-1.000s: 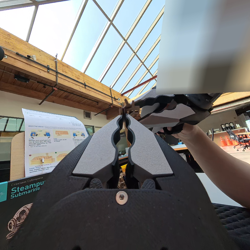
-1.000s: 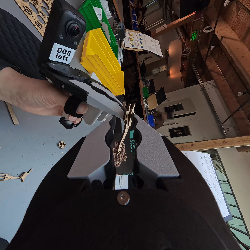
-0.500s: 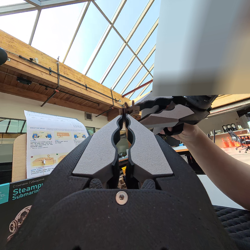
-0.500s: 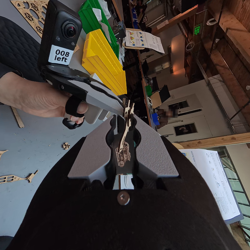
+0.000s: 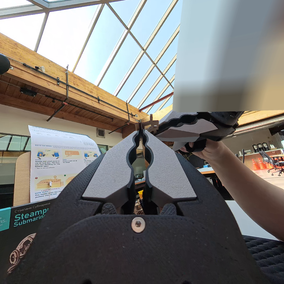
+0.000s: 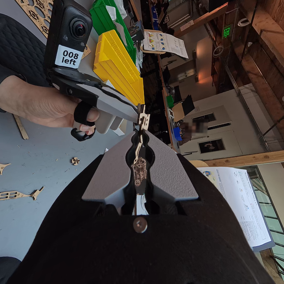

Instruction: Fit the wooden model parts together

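Both grippers are raised above the table with their tips together. My left gripper (image 5: 140, 131) is shut on a thin wooden part (image 5: 140, 126), seen edge-on. My right gripper (image 5: 153, 130) comes in from the right, and its flat notched wooden part (image 5: 152, 124) meets the left gripper's part at the tips. In the right wrist view my right gripper (image 6: 142, 133) is shut on a long thin wooden strip (image 6: 138, 149). My left gripper (image 6: 136, 117) reaches in from the left, shut on a flat cut-out wooden part (image 6: 144, 118) that touches the strip's end.
Below lies a grey table (image 6: 46, 153) with loose wooden pieces (image 6: 13, 195), a small round piece (image 6: 75, 161) and a cut-out wooden sheet (image 6: 35, 13). A yellow bin (image 6: 118, 66) and a green bin (image 6: 110, 20) stand behind. The kit box (image 5: 23, 222) and an instruction sheet (image 5: 61, 161) stand at the left. The tips of both grippers are at nearly the same place.
Both grippers stay shut on their parts with the tips together. In the right wrist view the left gripper and its part have shifted a little farther up from my right fingertips.
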`<state>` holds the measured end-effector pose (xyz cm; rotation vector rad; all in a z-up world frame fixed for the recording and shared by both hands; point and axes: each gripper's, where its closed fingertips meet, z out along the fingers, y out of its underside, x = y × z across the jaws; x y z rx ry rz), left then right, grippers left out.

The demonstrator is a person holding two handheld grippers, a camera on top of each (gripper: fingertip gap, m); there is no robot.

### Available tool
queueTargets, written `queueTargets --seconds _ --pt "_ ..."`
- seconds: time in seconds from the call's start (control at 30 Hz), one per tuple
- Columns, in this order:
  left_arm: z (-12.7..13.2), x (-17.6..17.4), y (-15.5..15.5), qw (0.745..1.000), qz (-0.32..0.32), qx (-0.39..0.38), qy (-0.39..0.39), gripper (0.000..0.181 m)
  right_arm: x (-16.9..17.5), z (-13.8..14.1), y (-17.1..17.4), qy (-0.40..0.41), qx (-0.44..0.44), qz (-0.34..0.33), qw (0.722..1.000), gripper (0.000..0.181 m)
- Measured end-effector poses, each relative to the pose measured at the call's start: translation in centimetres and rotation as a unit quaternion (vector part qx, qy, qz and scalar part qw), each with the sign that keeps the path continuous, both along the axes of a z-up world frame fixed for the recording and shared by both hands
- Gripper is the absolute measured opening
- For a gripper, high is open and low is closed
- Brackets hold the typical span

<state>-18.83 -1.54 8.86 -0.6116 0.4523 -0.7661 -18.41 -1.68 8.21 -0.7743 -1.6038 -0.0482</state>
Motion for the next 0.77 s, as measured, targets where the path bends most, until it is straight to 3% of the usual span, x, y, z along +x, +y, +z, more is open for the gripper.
queueTargets --seconds 0.2,0.43,0.6,0.77 --pt "0.0 0.1 0.0 1.0 -0.004 -0.002 0.001 0.0 0.8 0.3 -0.1 0.003 -0.039 0.01 0.999 0.004" --pt "-0.2 0.6 0.0 1.0 -0.027 -0.008 0.009 0.0 1.6 1.1 -0.4 0.041 -0.177 0.068 0.981 0.004" --pt "-0.3 0.8 0.0 0.999 -0.043 -0.012 0.009 0.0 2.0 1.5 -0.3 0.07 -0.306 0.126 0.941 0.003" --pt "-0.4 1.3 -0.2 0.997 -0.075 -0.016 0.016 0.0 1.8 1.4 -0.8 0.074 -0.433 0.192 0.878 0.003"
